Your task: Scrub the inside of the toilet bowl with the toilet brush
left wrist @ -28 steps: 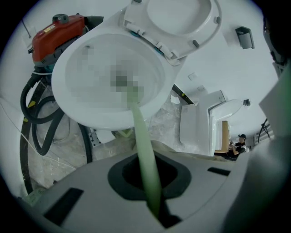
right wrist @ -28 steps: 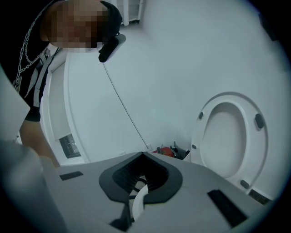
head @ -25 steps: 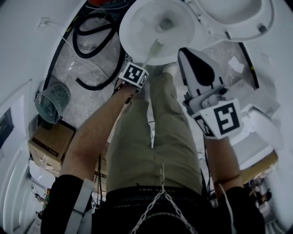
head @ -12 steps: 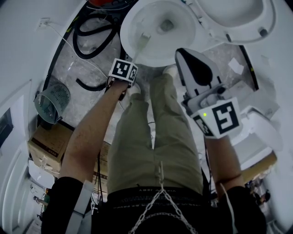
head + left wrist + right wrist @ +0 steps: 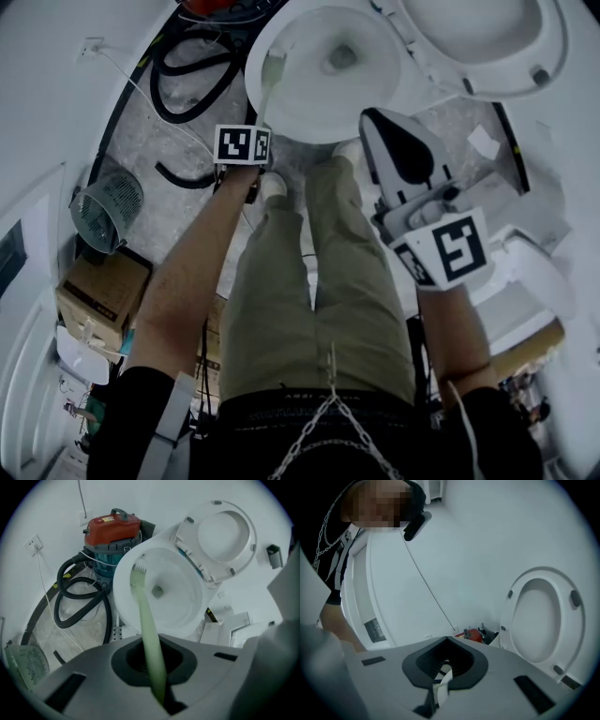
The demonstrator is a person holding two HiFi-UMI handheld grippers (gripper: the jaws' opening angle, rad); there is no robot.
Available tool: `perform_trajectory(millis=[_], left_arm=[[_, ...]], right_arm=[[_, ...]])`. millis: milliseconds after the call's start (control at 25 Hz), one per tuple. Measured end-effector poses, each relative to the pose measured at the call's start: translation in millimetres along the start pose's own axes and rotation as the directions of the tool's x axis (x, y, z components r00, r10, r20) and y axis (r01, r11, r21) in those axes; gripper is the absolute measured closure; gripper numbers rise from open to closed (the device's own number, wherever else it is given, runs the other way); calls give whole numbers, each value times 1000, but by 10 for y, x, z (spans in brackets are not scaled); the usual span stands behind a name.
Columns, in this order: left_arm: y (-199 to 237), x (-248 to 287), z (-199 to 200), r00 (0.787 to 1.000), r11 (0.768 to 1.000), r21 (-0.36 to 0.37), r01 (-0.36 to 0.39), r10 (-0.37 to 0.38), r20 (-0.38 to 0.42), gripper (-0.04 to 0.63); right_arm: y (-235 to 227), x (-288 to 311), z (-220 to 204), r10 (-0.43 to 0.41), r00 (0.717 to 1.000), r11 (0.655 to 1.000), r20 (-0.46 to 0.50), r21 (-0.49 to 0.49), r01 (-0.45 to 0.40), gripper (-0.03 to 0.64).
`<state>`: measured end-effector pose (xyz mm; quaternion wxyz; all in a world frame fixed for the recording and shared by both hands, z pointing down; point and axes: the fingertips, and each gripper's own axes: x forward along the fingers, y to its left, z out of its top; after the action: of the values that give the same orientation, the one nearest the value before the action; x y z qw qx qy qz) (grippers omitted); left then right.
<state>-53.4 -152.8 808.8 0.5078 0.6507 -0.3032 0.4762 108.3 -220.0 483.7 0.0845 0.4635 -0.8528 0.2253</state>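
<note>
Evidently mid-scrub: the left claw (image 5: 149,662) is clamped tight on the pale green toilet brush (image 5: 143,616), whose head rests against the bowl (image 5: 187,616) wall just under the rim, left of centre. Next, I judge, a sweep round the wall, where the open bowl gives room. The right claw (image 5: 443,670) looks closed and empty, facing the raised seat (image 5: 543,616).

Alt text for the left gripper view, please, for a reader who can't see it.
The left gripper is shut on a pale green brush whose head is at the left inner wall of the bowl, just below the rim, with the seat raised behind. A red vacuum with a black hose stands to the left.
</note>
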Motion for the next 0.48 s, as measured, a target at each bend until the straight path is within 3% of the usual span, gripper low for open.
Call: perform_trajectory(millis=[80, 200, 320, 480], left_arm=[[-108, -3, 89, 998, 998, -45, 37, -35, 43, 595], [-436, 9, 220, 985, 982, -106, 155, -145, 97, 595], [-784, 111, 305, 955, 936, -201, 288, -266, 129, 595], [-988, 327, 345, 932, 866, -345, 361, -323, 164, 595]], right_arm=[[-38, -30, -31, -1, 1000, 1000, -8, 4, 1, 624], [-118, -67, -37, -5, 1000, 1000, -13, 11, 5, 624], [-236, -107, -40, -12, 1000, 1000, -14, 19, 12, 624], [-384, -149, -11, -23, 1000, 999, -11, 27, 23, 624]])
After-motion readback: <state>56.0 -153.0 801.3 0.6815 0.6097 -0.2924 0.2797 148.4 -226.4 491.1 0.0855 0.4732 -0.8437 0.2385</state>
